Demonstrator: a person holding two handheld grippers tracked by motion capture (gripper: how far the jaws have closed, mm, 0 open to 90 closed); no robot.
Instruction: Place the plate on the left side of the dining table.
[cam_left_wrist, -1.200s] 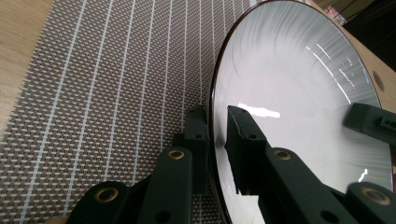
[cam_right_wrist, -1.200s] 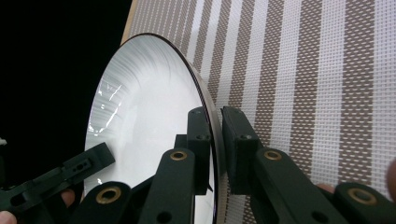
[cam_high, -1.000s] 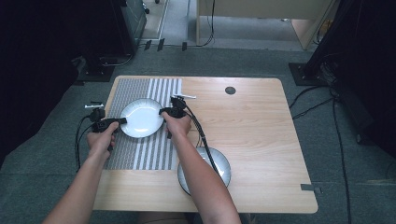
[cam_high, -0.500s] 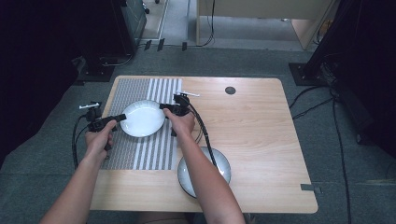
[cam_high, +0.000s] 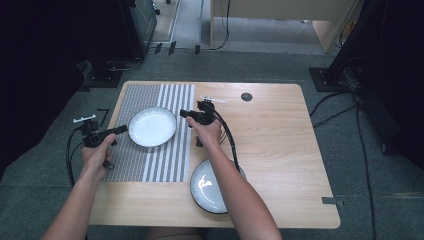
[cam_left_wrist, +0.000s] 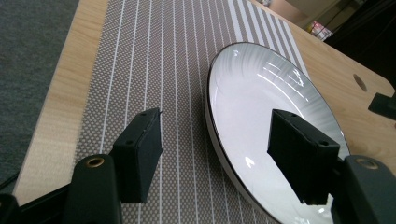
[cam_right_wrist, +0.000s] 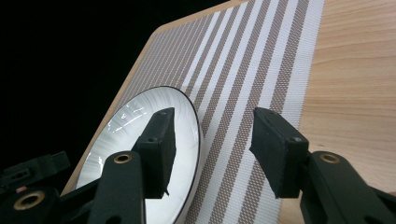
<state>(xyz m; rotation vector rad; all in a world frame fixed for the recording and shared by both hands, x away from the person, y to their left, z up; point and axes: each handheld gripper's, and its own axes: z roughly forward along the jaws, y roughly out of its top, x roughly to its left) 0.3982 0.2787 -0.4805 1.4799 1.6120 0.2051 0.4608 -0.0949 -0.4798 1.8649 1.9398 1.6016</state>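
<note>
We hold the left gripper (cam_high: 121, 129) and right gripper (cam_high: 184, 114) on either side of the white plate (cam_high: 152, 126), which lies flat on the striped placemat (cam_high: 150, 160). Both sets of jaws have just been opening and stand released, the plate's rim rising between each pair, untouched by the pads.
</note>
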